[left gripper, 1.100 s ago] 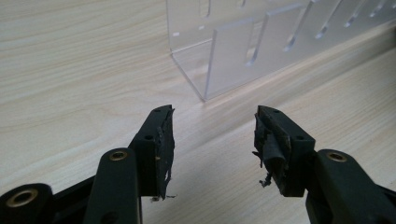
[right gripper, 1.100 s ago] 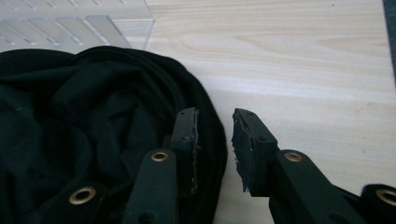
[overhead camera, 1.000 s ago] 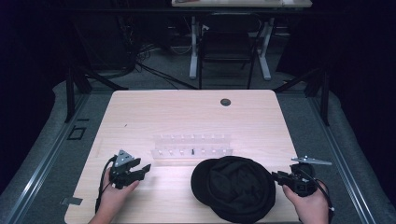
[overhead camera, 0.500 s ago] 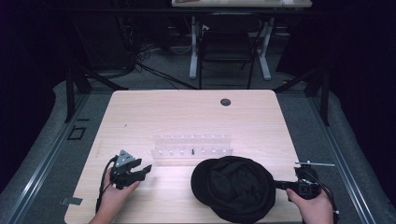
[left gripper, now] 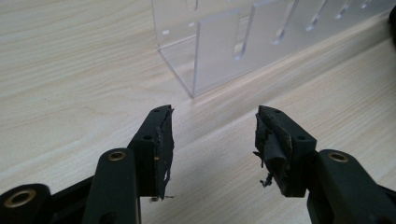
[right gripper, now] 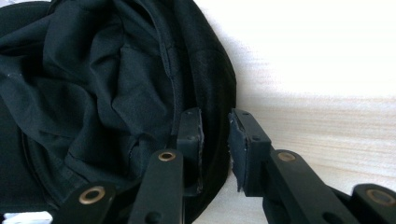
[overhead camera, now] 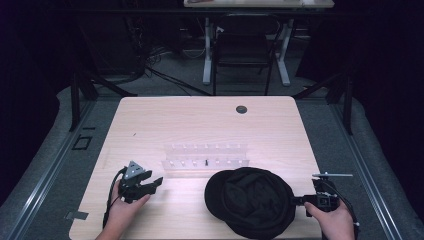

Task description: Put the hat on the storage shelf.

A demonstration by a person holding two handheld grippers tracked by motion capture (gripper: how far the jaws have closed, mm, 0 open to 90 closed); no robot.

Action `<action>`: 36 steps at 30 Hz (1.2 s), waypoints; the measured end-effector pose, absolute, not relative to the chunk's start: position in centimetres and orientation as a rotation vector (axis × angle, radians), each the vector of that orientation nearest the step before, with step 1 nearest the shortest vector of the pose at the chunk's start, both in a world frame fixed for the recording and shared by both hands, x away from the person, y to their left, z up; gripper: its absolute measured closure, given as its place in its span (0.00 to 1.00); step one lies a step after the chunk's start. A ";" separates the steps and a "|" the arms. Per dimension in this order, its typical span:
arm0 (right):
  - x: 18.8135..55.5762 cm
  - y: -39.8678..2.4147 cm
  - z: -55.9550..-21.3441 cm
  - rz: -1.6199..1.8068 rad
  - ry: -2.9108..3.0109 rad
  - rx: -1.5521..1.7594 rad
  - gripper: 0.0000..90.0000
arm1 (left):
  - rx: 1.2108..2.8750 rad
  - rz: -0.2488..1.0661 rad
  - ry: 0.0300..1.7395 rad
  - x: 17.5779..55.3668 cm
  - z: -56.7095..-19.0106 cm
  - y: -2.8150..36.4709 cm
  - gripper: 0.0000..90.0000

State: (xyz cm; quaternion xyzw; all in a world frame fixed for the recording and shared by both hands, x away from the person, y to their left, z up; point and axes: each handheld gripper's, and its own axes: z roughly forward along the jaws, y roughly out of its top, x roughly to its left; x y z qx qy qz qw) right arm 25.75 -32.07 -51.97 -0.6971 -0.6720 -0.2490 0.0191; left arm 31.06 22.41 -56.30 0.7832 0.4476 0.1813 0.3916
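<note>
At the near right edge of the surface [overhead camera: 150, 120], the person's right hand [overhead camera: 335, 222] holds the right tool [overhead camera: 299, 201] low and level, pointing left; its jaws have just been closing and now straddle the rim of the black hat [overhead camera: 250, 201], one inside and one outside, a sliver of gap still showing. At near left, the left hand [overhead camera: 122, 212] rests on the wood, its left tool [overhead camera: 155, 183] angled right with jaws spread and empty. Just beyond both stands a clear acrylic rack [overhead camera: 205, 155].
</note>
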 end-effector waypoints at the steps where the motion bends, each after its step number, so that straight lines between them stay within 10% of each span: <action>1: 25.8 -31.9 -52.3 -0.847 -2.018 -2.164 0.82 | 1.992 0.462 1.136 31.1 -56.3 22.4 0.52; 36: 27.8 -31.6 -53.9 -0.702 -1.955 -2.082 0.88 | 1.990 0.456 1.129 31.1 -56.4 22.3 0.52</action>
